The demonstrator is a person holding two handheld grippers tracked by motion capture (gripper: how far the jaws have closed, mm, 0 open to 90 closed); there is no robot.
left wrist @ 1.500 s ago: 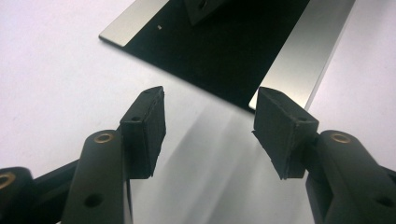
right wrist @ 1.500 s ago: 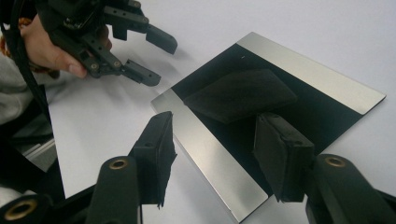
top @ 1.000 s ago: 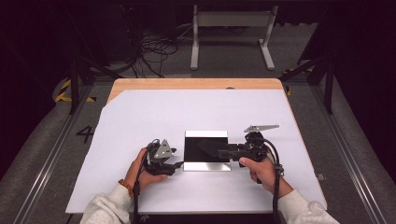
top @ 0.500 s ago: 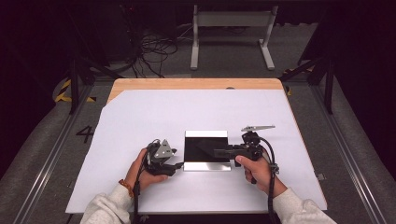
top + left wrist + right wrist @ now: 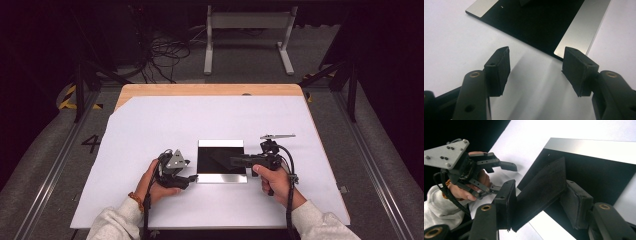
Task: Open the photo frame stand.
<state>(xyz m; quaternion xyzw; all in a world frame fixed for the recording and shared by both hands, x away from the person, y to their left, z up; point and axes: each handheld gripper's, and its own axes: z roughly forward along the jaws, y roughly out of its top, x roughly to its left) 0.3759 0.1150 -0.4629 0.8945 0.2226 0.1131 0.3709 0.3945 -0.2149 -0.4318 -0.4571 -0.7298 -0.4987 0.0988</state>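
Fingers of my right gripper (image 5: 539, 202) straddle a thin black sheet (image 5: 541, 192). The sheet stands tilted between them, its lower edge against the left finger (image 5: 505, 202), its upper part leaning toward the right finger (image 5: 575, 205). These jaws have just been closing with the sheet between them. I cannot tell whether both pads press on it yet.

Fingers of my left gripper (image 5: 536, 71) are spread, with bare white desk (image 5: 454, 37) between them. The flat black panel (image 5: 541, 22) lies just beyond their tips, its nearest corner ahead of the right-hand finger (image 5: 576, 70), not touching either pad.

In the high view the panel (image 5: 220, 158) lies flat on the desk (image 5: 150, 125) between my left gripper (image 5: 192, 177) and my right gripper (image 5: 235, 160), whose tips reach over the panel's right part.

Writing: a dark "4" (image 5: 91, 144) is marked on the floor beside the desk, left of my left gripper. I read no label on the panel.

Appearance: the panel is square and glossy black, with a brushed silver strip (image 5: 581, 27) along two opposite edges. The sheet is matte black and rigid-looking.
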